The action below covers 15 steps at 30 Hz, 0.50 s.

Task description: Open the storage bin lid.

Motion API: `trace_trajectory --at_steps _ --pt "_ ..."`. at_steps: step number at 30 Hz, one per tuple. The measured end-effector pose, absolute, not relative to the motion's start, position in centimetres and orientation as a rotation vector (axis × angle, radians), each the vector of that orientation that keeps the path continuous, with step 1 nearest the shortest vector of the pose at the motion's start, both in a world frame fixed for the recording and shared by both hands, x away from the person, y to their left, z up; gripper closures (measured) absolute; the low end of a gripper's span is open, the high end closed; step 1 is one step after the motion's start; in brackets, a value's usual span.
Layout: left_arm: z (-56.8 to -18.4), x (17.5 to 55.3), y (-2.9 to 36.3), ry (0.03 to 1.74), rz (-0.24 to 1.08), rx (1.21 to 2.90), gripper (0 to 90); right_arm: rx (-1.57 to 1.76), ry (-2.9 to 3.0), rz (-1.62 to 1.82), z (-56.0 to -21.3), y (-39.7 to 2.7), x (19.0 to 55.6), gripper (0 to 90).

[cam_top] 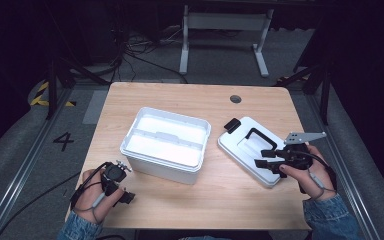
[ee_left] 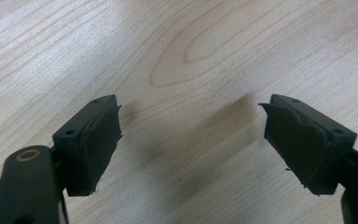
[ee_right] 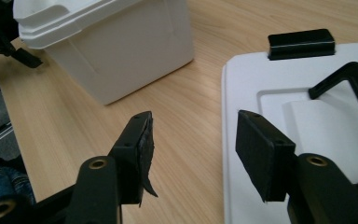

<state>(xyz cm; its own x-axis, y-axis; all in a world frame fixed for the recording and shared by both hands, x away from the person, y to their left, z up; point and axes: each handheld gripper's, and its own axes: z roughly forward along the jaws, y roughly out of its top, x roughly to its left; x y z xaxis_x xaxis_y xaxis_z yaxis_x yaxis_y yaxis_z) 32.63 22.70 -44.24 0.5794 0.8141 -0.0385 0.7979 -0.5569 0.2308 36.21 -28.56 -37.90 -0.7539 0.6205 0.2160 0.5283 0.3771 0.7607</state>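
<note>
My right gripper [cam_top: 266, 158] hovers level over the near edge of the one flat white plastic lid [cam_top: 245, 150], jaws apart and empty, one on either side of that edge. My left gripper [cam_top: 123, 192], also agape, rests low on the woodgrain table [cam_top: 220, 200]. One white rectangular tub [cam_top: 166, 144] stands between them.

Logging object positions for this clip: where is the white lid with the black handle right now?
In the high view the white lid lies flat on the table's right side, right of the open white bin, with the right tool over its near edge.
</note>
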Motion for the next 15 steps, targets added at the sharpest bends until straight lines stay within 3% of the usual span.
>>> trace_trajectory --at_steps 15 --pt "-44.1 32.6 22.9 1.352 0.109 2.57 19.4 1.001 2.621 1.313 -39.7 -26.9 35.0 46.3"
